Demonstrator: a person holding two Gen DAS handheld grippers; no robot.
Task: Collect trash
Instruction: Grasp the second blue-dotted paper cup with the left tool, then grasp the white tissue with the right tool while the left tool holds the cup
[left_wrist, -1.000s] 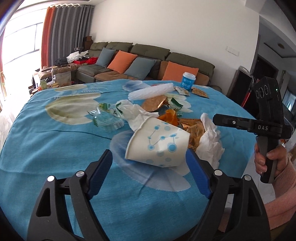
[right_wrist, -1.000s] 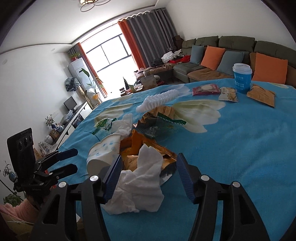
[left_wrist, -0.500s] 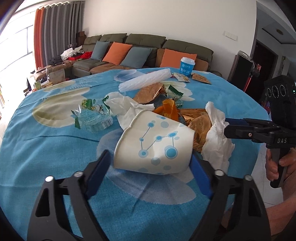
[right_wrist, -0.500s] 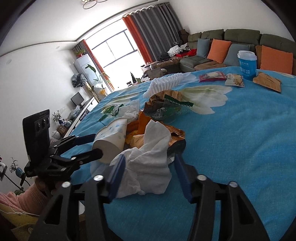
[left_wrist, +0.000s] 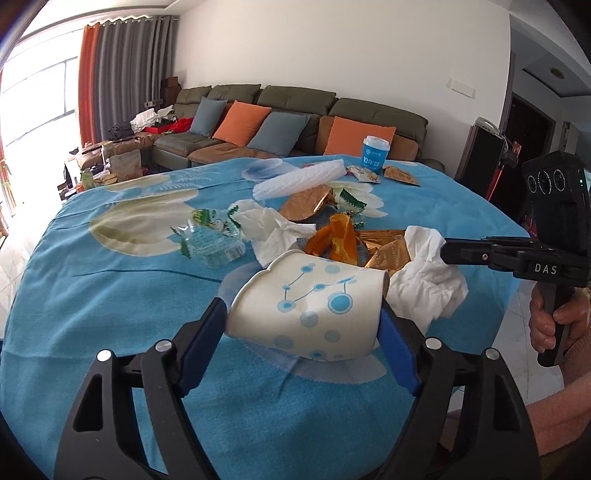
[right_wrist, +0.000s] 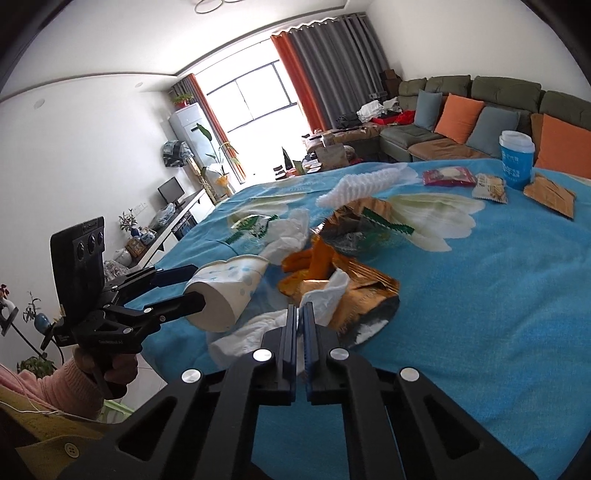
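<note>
The left gripper (left_wrist: 301, 325) is closed across a white paper cup with a blue dot-and-line print (left_wrist: 308, 310). One blue pad bears on the cup's flattened rim end, the other on its base end, so the cup lies sideways between the fingers. This end-to-end hold suits a cup that was lying on its side. From the right wrist view the cup appears raised just clear of the blue flower-printed tablecloth (right_wrist: 480, 295), though contact underneath cannot be ruled out.

The right gripper (right_wrist: 300, 314) is pinched almost fully together on a crumpled white tissue (right_wrist: 325, 295). The tissue sits at the near edge of the litter heap, partly draped over a gold foil snack bag (right_wrist: 365, 291). A thin fold passes between the pads; the rest hangs loose on both sides. A narrow pinch is adequate here, since the tissue is soft and weighs very little.

Both items come from the near side of the heap, where each tool reaches without crossing the other.

Remaining litter near the table centre:
- orange peel (left_wrist: 338, 242)
- a second crumpled white tissue (left_wrist: 271, 230)
- a clear plastic wrapper with green print (left_wrist: 208, 242)
- a white ribbed foam sleeve (left_wrist: 301, 177)

A blue lidded drink cup (left_wrist: 375, 155) stands upright at the far edge, with small snack packets beside it.

No bin is visible in either view. Judged from this, collection has only begun.
</note>
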